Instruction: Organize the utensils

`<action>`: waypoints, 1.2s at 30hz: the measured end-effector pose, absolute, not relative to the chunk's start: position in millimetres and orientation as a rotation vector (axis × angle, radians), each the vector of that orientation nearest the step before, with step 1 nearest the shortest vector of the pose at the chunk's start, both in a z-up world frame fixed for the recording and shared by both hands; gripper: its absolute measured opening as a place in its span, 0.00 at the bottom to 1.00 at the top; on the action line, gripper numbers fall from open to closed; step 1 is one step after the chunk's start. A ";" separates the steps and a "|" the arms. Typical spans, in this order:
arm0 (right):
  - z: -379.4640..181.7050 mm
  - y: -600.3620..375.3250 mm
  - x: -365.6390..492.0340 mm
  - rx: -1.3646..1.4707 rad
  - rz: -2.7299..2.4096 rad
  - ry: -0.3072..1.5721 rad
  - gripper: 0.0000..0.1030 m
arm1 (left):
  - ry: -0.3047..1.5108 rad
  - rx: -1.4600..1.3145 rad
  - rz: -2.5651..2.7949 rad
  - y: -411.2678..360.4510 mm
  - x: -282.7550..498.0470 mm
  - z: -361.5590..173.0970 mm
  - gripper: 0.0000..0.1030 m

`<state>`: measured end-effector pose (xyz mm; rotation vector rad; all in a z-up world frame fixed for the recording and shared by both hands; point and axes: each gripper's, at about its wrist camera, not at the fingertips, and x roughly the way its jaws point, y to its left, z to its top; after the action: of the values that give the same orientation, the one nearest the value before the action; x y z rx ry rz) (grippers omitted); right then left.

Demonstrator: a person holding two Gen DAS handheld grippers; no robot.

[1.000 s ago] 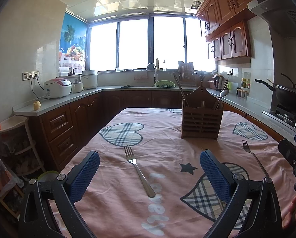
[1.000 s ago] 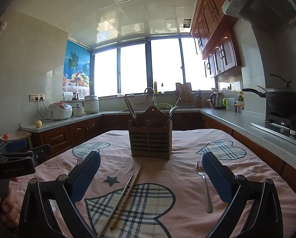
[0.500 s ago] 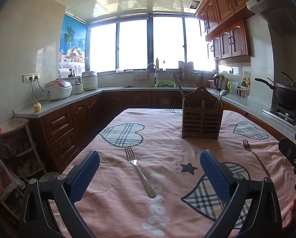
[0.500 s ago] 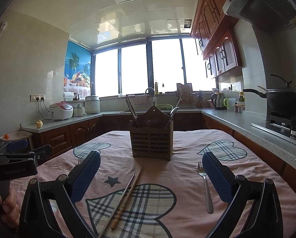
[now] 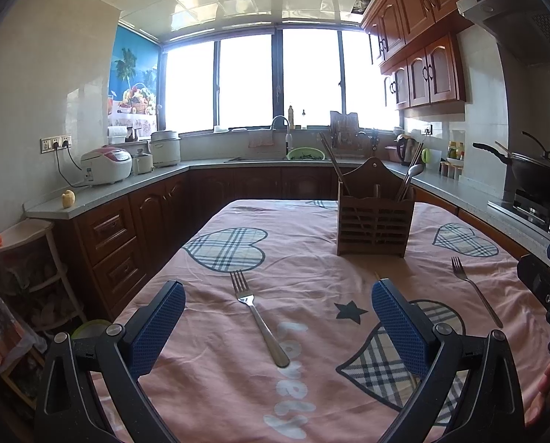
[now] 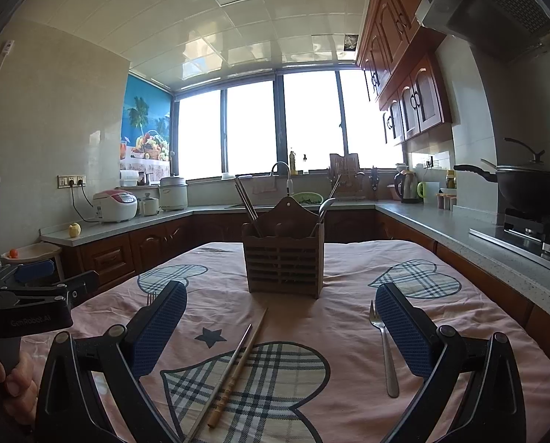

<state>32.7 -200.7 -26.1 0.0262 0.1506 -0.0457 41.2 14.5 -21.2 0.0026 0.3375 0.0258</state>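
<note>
A brown wooden utensil holder (image 5: 374, 217) (image 6: 284, 258) stands on the pink tablecloth, with chopsticks and a spoon in it. One steel fork (image 5: 258, 317) lies between my left gripper's fingers, a little ahead of them. A second fork (image 5: 476, 295) (image 6: 385, 350) lies to the right, beside my right gripper's right finger. A metal chopstick (image 6: 223, 373) and a wooden chopstick (image 6: 238, 365) lie between my right gripper's fingers. My left gripper (image 5: 278, 326) is open and empty. My right gripper (image 6: 280, 326) is open and empty. Both hover low over the table.
The table (image 5: 312, 258) has kitchen counters around it: rice cookers (image 5: 107, 164) at left, a sink (image 5: 286, 147) at the back, a wok on a stove (image 5: 533, 177) at right. A small shelf (image 5: 20, 258) stands off the table's left edge.
Both grippers have eased slightly back or up; the views barely shift. Nothing on the table has moved and both stay open.
</note>
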 end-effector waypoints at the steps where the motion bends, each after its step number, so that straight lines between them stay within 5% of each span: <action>1: -26.0 -200.4 32.7 0.026 -0.046 0.150 1.00 | 0.338 0.003 0.024 14.5 41.3 -21.2 0.99; 36: -21.8 -195.9 28.8 0.035 -0.034 0.138 1.00 | 0.349 0.006 0.016 8.2 41.9 -20.1 0.99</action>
<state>28.8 -195.9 -21.8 0.0346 0.1383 -0.0342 41.9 8.2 -20.1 0.0060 0.3494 0.0163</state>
